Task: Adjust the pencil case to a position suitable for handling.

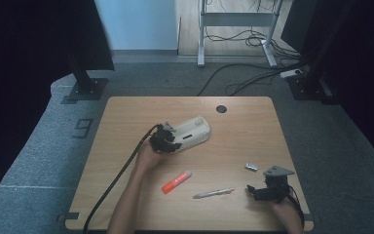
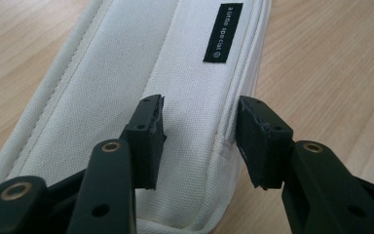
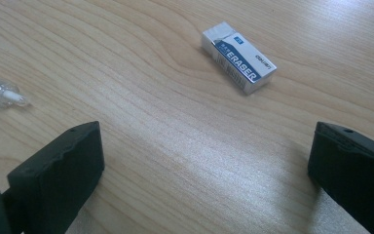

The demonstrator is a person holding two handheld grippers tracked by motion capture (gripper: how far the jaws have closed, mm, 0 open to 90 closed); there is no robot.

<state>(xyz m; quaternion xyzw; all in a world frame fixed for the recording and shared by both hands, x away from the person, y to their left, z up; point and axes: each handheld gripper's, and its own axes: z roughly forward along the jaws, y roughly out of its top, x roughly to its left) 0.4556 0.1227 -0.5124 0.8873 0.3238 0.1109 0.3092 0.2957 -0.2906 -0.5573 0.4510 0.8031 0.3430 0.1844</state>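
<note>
While the left gripper (image 2: pixel 199 141) sat over the near end of the white case (image 2: pixel 141 83), its jaws stood partly open astride the zip edge, pads not visibly pressing. That case lay mid-table (image 1: pixel 253 126), beyond the marker (image 1: pixel 176 181) and pen (image 1: pixel 213 193). It looked light and soft, a fabric that would sag and crease, so a pinch on the stiff seam seemed the best hold. Near the eraser (image 3: pixel 238 57), the right gripper (image 3: pixel 199 170) rested wide open, holding nothing.

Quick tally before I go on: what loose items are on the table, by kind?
White pencil case: 1
Orange highlighter: 1
Pen: 1
Eraser: 1
Total: 4
</note>
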